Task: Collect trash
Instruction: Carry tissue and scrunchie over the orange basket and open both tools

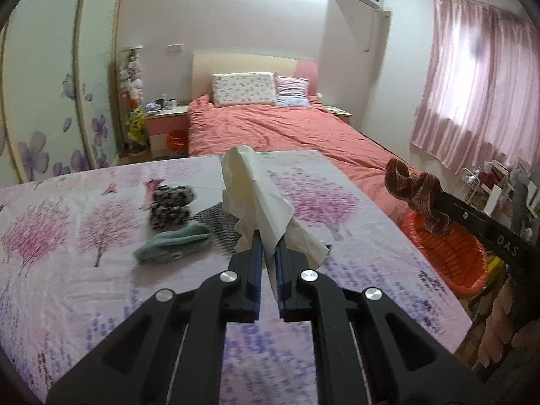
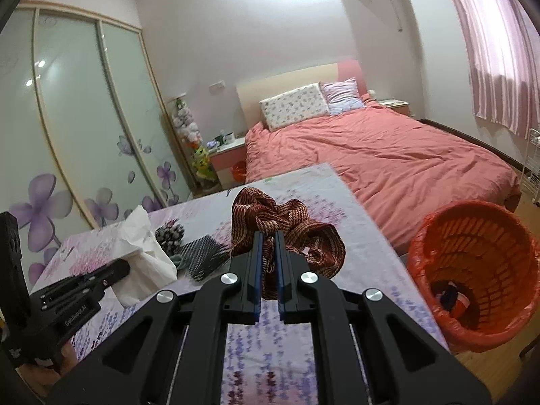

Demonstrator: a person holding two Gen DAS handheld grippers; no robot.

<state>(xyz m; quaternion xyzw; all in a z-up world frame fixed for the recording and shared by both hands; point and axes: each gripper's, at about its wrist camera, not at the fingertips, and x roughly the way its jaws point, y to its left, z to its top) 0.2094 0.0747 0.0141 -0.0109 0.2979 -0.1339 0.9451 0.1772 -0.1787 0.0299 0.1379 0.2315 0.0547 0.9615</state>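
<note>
Jaws on our left gripper (image 1: pixel 268 236) are pinched narrow on a crumpled white sheet of tissue paper (image 1: pixel 256 199), which stands up above the tips and droops to either side of them, clear of the tabletop (image 1: pixel 84 287) with its lilac tree-print cloth. Below and to the left of those jaws lie a black-and-white patterned bundle (image 1: pixel 170 206), a folded grey-green cloth (image 1: pixel 173 243) and a dark mesh-patterned piece (image 1: pixel 216 222); we judge they are not trash for this step and are best left alone.

Further right, our right gripper (image 2: pixel 268 253) has its jaws closed tight on a knotted rust-red woven cord (image 2: pixel 287 233), bunched above and to the right of the tips, with a loop sagging beneath them. Right of and below both pairs of jaws stands the round orange plastic basket lined with an orange bag (image 2: pixel 472 276), beside the tabletop on the floor; a few items already sit in its bottom.

To do this carry well, we should hold both grips firm until each pair of jaws is over the basket mouth, since the tissue is light and the cord's hanging loop could snag the rim. We would bring the right load in first, it being nearer, let go only when the load hangs inside the rim, then follow with the tissue.
</note>
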